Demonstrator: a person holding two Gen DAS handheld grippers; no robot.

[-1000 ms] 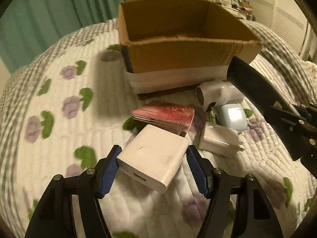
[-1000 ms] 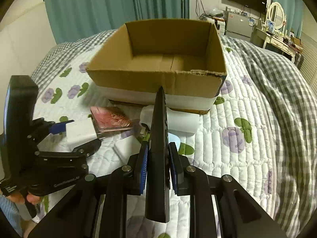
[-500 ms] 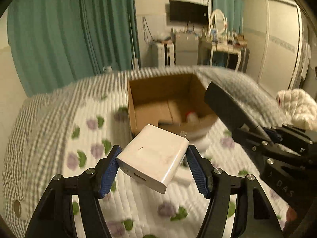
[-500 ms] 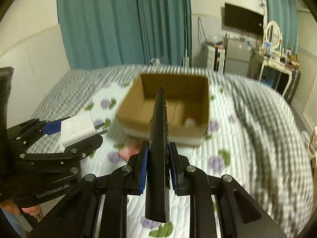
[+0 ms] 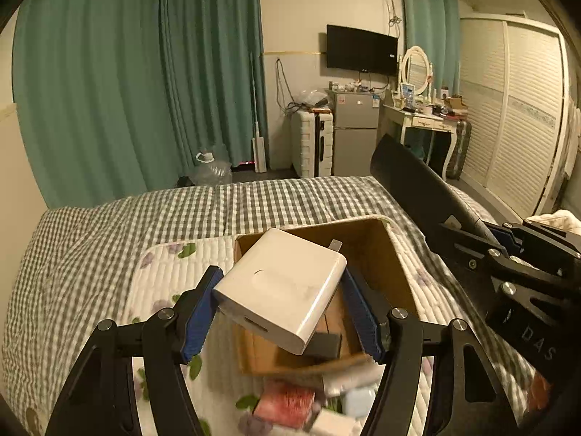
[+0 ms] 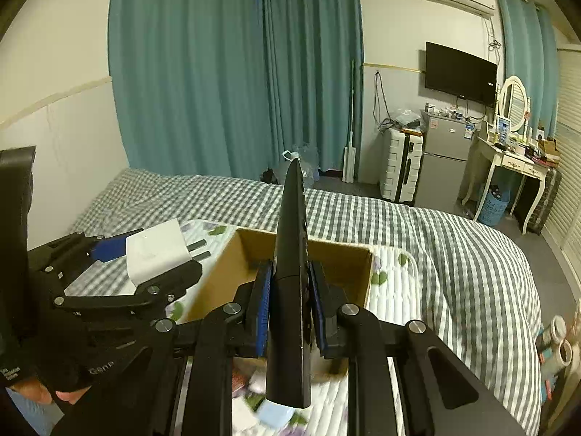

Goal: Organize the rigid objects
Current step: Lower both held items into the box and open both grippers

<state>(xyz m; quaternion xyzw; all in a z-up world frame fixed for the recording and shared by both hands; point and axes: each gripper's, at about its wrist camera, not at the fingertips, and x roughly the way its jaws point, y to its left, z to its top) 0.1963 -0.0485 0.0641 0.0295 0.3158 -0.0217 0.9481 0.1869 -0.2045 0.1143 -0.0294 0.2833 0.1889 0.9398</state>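
Observation:
My left gripper point(image 5: 281, 303) is shut on a white charger block point(image 5: 279, 285), held high above the open cardboard box point(image 5: 395, 269) on the bed. It also shows in the right wrist view point(image 6: 156, 250), prongs pointing right. My right gripper point(image 6: 288, 299) is shut on a long black remote point(image 6: 288, 272), held edge-up above the same box point(image 6: 225, 269); the remote shows in the left wrist view point(image 5: 414, 181). A dark flat item point(image 5: 323, 345) lies inside the box.
Below the box on the floral quilt lie a red booklet point(image 5: 287, 405), a pale blue case point(image 5: 357, 401) and white items, blurred. The checked bedspread point(image 6: 454, 250) surrounds the quilt. Curtains, a fridge, a suitcase and a dressing table stand beyond the bed.
Both grippers have risen and tilted up with their objects, from low over the quilt to high above the box. The loose items have dropped to the bottom of both views.

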